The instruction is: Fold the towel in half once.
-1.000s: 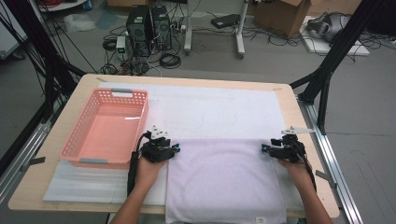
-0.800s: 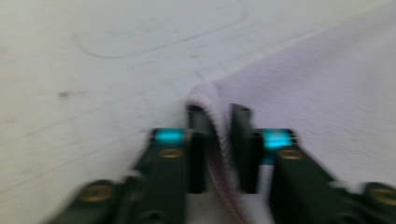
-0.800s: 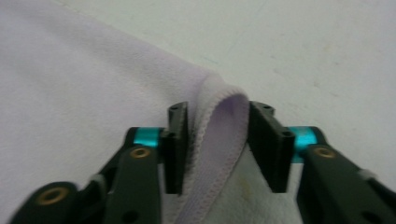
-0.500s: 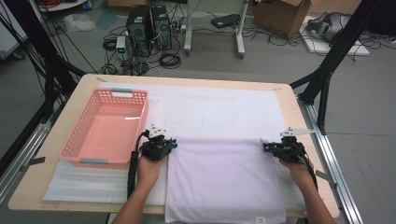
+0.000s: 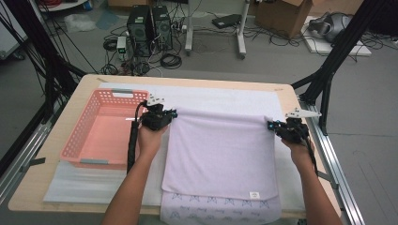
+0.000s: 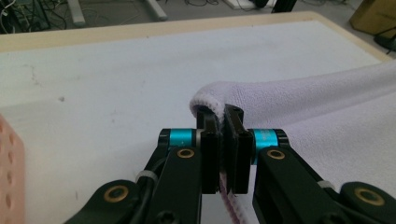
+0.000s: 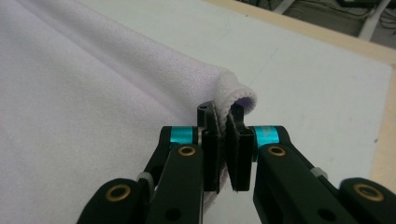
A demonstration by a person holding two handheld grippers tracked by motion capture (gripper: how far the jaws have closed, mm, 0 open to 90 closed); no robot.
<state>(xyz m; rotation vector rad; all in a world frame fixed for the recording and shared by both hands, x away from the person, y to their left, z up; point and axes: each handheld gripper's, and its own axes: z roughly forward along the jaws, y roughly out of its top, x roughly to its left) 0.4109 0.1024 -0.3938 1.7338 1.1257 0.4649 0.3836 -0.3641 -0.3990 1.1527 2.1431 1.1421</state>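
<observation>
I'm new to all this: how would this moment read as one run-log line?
left gripper: shut on towel corner | right gripper: shut on towel corner | towel: far edge lifted | basket: empty

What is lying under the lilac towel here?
The lilac towel lies on a white mat over the wooden table. The mat shows beyond its far edge and sides; whatever lies beneath the towel's middle is covered.

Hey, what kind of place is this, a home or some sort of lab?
Probably a lab or workshop: computer towers and loose cables on the floor, black frame struts around the table.
</observation>
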